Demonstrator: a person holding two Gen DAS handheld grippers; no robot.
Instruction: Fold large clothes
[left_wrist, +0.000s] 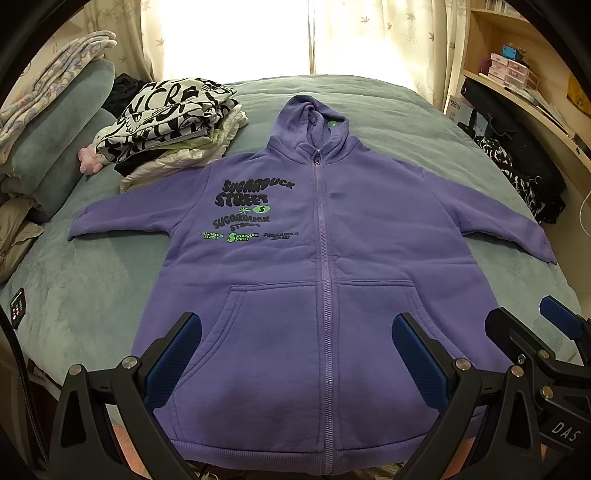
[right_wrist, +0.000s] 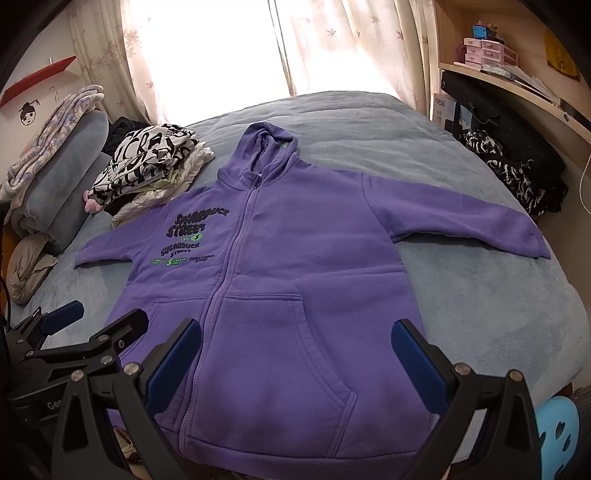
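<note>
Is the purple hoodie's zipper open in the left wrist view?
No, the zipper on the purple hoodie is closed from hem up to the hood.

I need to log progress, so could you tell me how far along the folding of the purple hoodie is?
Done: the hoodie lies flat, zipped and face up on the bed, sleeves spread out; a pile of folded clothes sits beside it. In hand: nothing; the left gripper and right gripper are both open above the hem. Left: every fold, sleeves and body alike.
</note>
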